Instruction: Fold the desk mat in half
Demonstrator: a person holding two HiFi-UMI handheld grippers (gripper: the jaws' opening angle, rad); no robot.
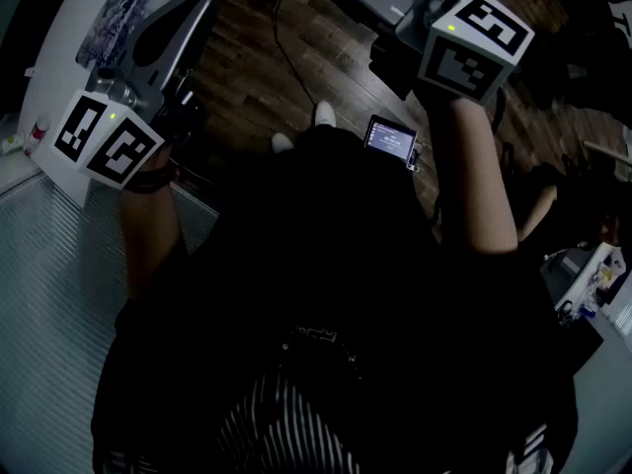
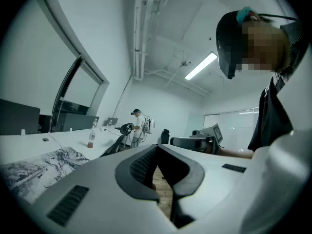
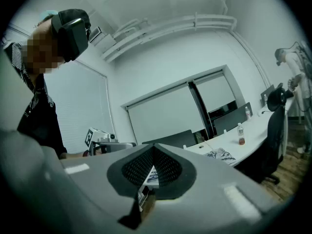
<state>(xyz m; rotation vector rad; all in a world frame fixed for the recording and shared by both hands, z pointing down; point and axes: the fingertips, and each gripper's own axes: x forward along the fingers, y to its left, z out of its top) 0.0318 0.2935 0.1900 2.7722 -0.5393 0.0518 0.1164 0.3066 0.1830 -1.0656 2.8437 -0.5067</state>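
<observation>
The desk mat [image 2: 41,167], printed with a grey drawing, lies flat on a white desk; it shows at the top left of the head view [image 1: 133,3] and far off in the right gripper view [image 3: 222,153]. My left gripper [image 2: 157,147] is held level in the air, jaws shut with nothing between them, and its marker cube [image 1: 109,138] is at my left. My right gripper [image 3: 153,147] is also level and shut on nothing, with its cube [image 1: 474,42] at my upper right. Both grippers hang over the wooden floor, away from the mat.
A water bottle [image 2: 91,139] stands on the white desk [image 2: 29,143] beyond the mat. Another person [image 2: 139,126] stands by an office chair [image 3: 273,130] further along. A small lit screen [image 1: 390,141] sits at my front. Shelving and clutter lie at the right [image 1: 583,284].
</observation>
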